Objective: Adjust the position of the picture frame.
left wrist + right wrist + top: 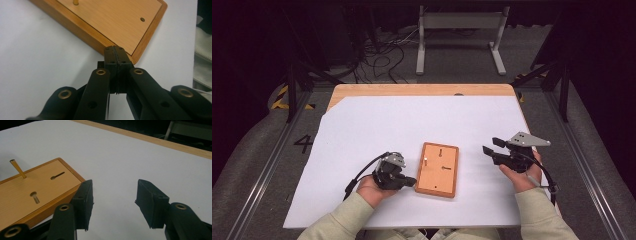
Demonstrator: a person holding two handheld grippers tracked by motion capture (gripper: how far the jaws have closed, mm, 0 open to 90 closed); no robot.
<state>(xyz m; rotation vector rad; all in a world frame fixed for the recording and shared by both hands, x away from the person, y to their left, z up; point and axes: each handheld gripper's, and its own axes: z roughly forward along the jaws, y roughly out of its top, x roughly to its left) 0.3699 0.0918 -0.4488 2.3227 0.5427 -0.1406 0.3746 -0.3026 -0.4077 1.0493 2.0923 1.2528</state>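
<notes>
Where the left gripper (pixel 408 180) rests with its jaws pressed together on nothing, its tip sits at the near left corner of the wooden peg board (pixel 437 169), whose long axis runs away from the person. The right gripper (pixel 492 146), jaws half open and empty, hovers well apart to the board's right, so the left is nearer.

The white paper sheet covering the table (pixel 377 130) is lit brightly and evenly from above, while the far room and both side edges of the high view are left in deep darkness. Only a short, soft shadow is cast on the sheet at the near edge of the rectangular orange-brown wooden board (pixel 437 169). The high view is rendered slightly soft and grainy. In the left gripper view the black jaws at the bottom are shown out of focus and the sheet is nearly washed out. Mild vignetting is seen at the corners of the right gripper view.
</notes>
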